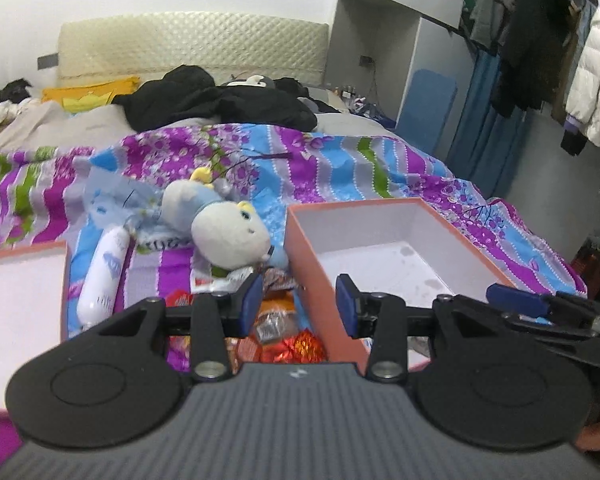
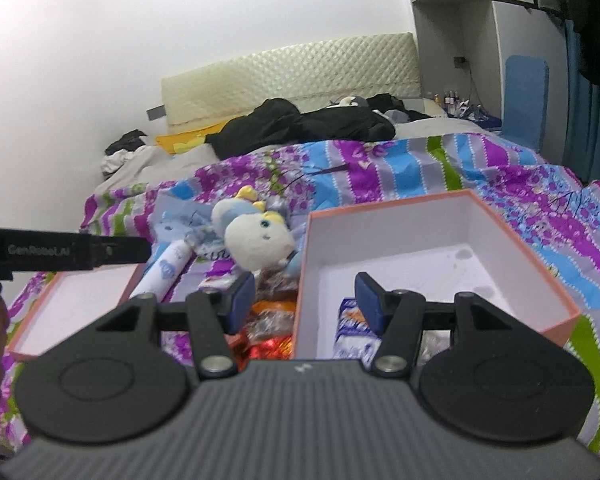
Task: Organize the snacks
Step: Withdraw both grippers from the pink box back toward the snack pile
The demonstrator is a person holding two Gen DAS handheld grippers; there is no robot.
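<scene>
An open pink box [image 1: 452,216] with a white inside sits on the bed at the right; it also shows in the right wrist view [image 2: 512,220] and holds a blue and white snack packet [image 2: 350,330]. A pile of orange and red snack wrappers [image 1: 288,340] lies just left of the box, also in the right wrist view [image 2: 270,334]. My left gripper [image 1: 300,306] is open and empty above the pile and the box's left wall. My right gripper [image 2: 304,302] is open and empty, straddling the box's left wall. The right gripper's fingers [image 1: 516,300] show at the box's near right corner.
A white and blue plush toy [image 1: 228,236] lies beyond the snacks. A white bottle [image 1: 102,280] lies at its left. The pink box lid [image 1: 24,280] lies at the far left. A purple and blue striped bedspread [image 1: 340,160] covers the bed, with black clothes [image 1: 220,100] behind.
</scene>
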